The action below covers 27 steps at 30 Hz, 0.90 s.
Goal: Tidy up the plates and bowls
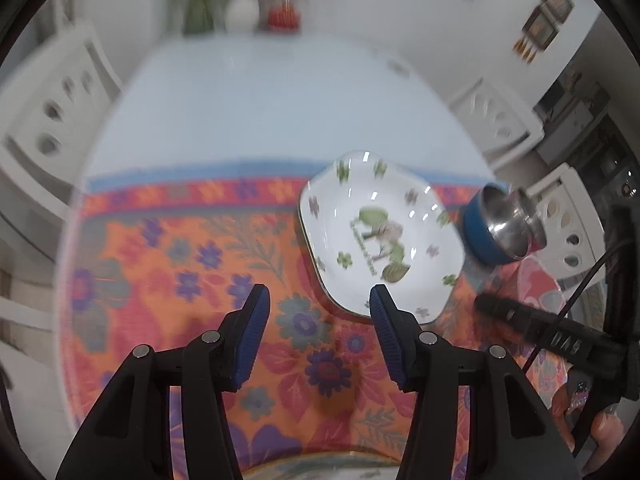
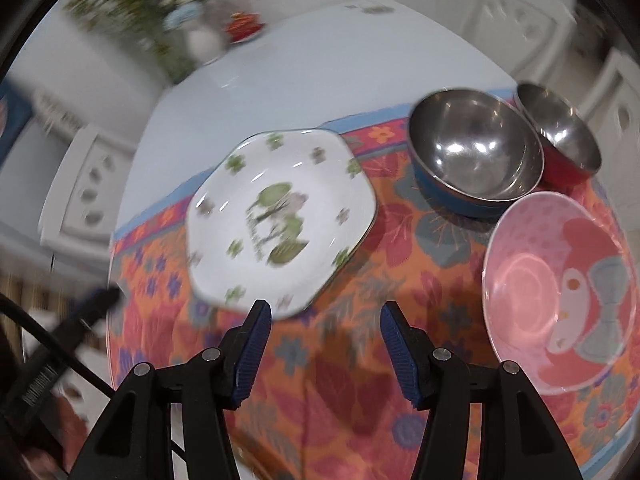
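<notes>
A white plate with a green flower print (image 1: 376, 236) lies on the orange floral cloth (image 1: 192, 264); it also shows in the right wrist view (image 2: 280, 216). My left gripper (image 1: 318, 300) is open and empty, its right fingertip at the plate's near edge. My right gripper (image 2: 326, 312) is open and empty, just in front of the plate. A blue steel bowl (image 2: 472, 152), a red steel bowl (image 2: 560, 132) and a pink cartoon bowl (image 2: 560, 292) stand to the right. The blue bowl also shows in the left wrist view (image 1: 500, 228).
The white table (image 1: 248, 112) extends beyond the cloth, with a vase (image 1: 240, 12) and a red dish (image 1: 284, 18) at its far end. White chairs (image 1: 44, 120) stand on both sides. Another plate's rim (image 1: 320, 468) shows at the bottom edge. The other gripper's body (image 1: 552, 332) is at right.
</notes>
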Each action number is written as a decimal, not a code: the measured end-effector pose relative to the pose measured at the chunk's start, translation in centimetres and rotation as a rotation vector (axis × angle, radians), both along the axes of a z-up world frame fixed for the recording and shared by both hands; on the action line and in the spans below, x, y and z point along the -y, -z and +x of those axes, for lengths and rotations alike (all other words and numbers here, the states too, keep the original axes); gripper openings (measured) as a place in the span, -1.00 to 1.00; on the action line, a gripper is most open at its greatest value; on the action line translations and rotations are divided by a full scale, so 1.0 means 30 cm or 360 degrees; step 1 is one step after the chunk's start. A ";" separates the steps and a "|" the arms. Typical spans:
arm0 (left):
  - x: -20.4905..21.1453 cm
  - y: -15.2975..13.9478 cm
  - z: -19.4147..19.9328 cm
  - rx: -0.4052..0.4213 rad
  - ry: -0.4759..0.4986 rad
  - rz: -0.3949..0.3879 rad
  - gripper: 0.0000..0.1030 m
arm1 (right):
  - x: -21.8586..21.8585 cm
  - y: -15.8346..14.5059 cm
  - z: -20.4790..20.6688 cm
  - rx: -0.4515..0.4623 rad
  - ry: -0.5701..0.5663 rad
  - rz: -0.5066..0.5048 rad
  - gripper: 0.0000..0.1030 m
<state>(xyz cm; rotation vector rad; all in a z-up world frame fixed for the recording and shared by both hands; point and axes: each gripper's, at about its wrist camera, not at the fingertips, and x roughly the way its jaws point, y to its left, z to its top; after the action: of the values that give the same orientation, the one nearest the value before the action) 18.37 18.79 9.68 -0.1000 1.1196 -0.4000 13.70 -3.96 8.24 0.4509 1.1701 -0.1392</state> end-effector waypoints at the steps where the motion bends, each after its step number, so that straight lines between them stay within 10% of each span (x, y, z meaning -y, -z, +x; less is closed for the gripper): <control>1: 0.012 0.024 0.022 -0.0016 0.0012 0.0000 -0.04 | 0.008 0.006 0.014 -0.0006 0.0026 0.0007 0.06; 27: 0.106 0.229 0.253 -0.0087 0.0168 0.0002 -0.25 | 0.013 0.189 0.242 -0.0003 -0.0139 -0.0180 -0.13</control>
<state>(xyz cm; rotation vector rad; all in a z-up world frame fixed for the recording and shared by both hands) 25.96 15.60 2.80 -0.0511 1.1823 -0.4932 20.97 -4.34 2.58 0.2995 1.1752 -0.1295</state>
